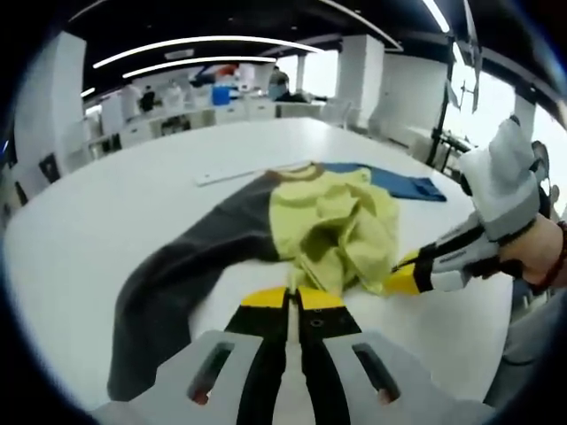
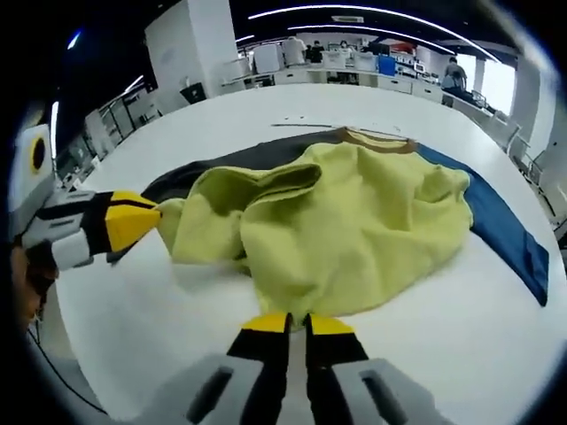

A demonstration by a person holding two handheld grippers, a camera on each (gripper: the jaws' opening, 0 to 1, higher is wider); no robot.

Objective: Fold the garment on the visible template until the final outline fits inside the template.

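Note:
A garment [image 1: 332,221] lies bunched on the white table [image 1: 133,204]; its body is yellow-green, with a dark grey sleeve [image 1: 177,274] and a blue sleeve [image 1: 399,181]. My left gripper [image 1: 292,298] is shut, its yellow tips pinching a point of the yellow hem. My right gripper [image 1: 400,276] comes in from the right, held by a gloved hand [image 1: 500,190], its tip at the cloth's edge. In the right gripper view, my right gripper [image 2: 297,323] is shut on the near hem of the garment [image 2: 354,221], and my left gripper [image 2: 133,221] touches the cloth's left corner.
A thin white strip [image 1: 244,174] lies on the table just beyond the collar, also seen as a strip [image 2: 301,124] in the right gripper view. Desks and people stand far behind the table. The table edge [image 2: 53,328] runs close on the left.

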